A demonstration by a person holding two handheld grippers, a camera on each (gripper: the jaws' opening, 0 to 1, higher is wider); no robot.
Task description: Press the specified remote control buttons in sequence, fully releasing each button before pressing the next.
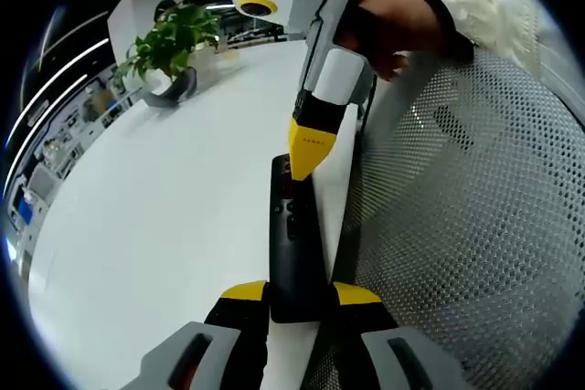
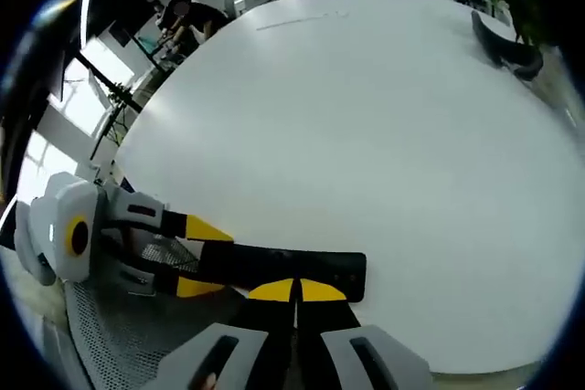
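A long black remote control (image 1: 294, 235) lies lengthwise at the white table's (image 1: 164, 226) edge. My left gripper (image 1: 300, 293) is shut on its near end, one yellow tip on each side. From above, my right gripper (image 1: 306, 148) reaches down with its jaws together, and its yellow tip touches the remote's button face near the far end. In the right gripper view the remote (image 2: 311, 267) runs sideways just above my right gripper (image 2: 296, 290), whose shut tips rest against it. The left gripper (image 2: 203, 258) clamps the remote from the left.
A grey mesh chair (image 1: 466, 226) stands close along the table's edge beside the remote. A potted plant (image 1: 169, 43) sits at the far side of the table (image 2: 366, 134). A hand (image 1: 402, 25) holds the right gripper. A person (image 2: 187, 11) sits in the office beyond.
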